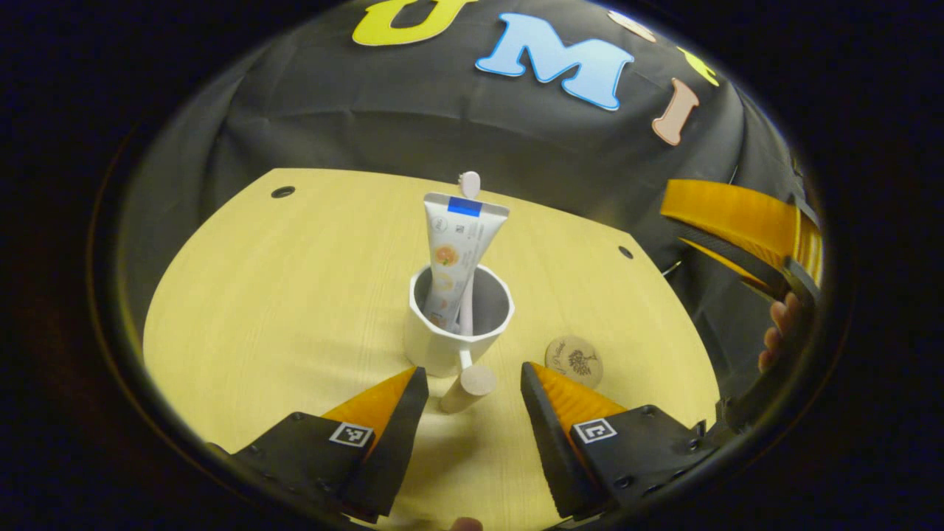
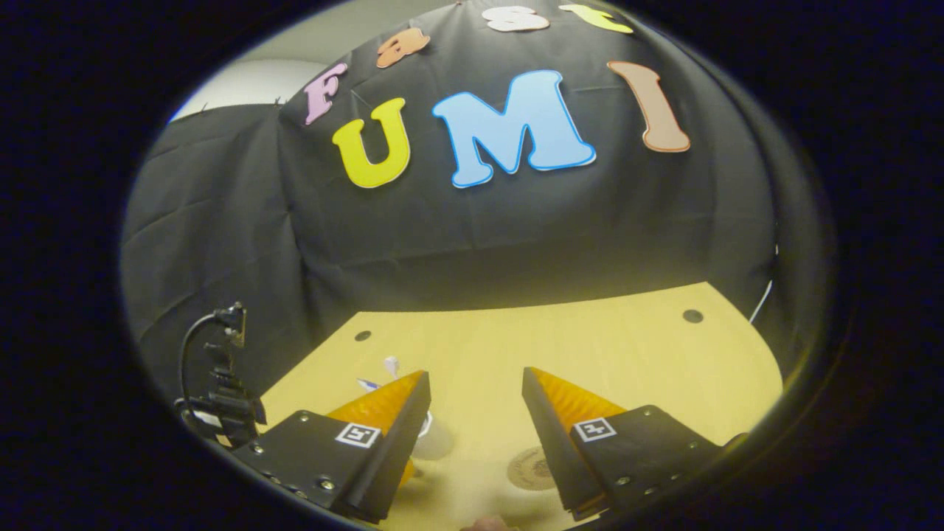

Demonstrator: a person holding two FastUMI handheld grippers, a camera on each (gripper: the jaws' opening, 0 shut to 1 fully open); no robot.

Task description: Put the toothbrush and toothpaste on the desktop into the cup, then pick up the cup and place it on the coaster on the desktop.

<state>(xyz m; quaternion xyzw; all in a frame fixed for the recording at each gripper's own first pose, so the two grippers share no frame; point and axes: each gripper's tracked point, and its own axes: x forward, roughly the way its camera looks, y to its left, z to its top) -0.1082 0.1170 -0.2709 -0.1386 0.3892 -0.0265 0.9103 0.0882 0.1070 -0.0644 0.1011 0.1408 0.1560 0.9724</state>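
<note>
**Cup loaded and standing beside the coaster**

On the pale wooden worktop (image 1: 243, 310) stands a white cup (image 1: 457, 324), upright, near the middle of the surface. Inside it the toothpaste (image 1: 453, 251) tube leans with its flat crimped end up, and the toothbrush (image 1: 470, 184) stands behind the tube, its head showing just above the tube's top edge. The cup's handle (image 1: 468, 387), a short wooden peg, points toward the left claw (image 1: 472, 380). That claw hangs open, its two fingers spread apart on either side of the handle and not touching it. A round coaster (image 1: 574, 361) with a dark printed design lies flat on the worktop just beside the cup, on its right in the left gripper view, apart from the cup's base.

At the right edge of the left gripper view the other gripper shows, with a hand (image 1: 774, 332) around it.

From the right gripper view, the right claw (image 2: 476, 387) is open as well, fingers wide apart and holding nothing, above the worktop. The coaster (image 2: 529, 468) lies between its fingers lower down, and part of the cup (image 2: 431, 439) peeks out past the left finger. A small black device on a stand (image 2: 221, 383) sits at the worktop's left edge.
</note>
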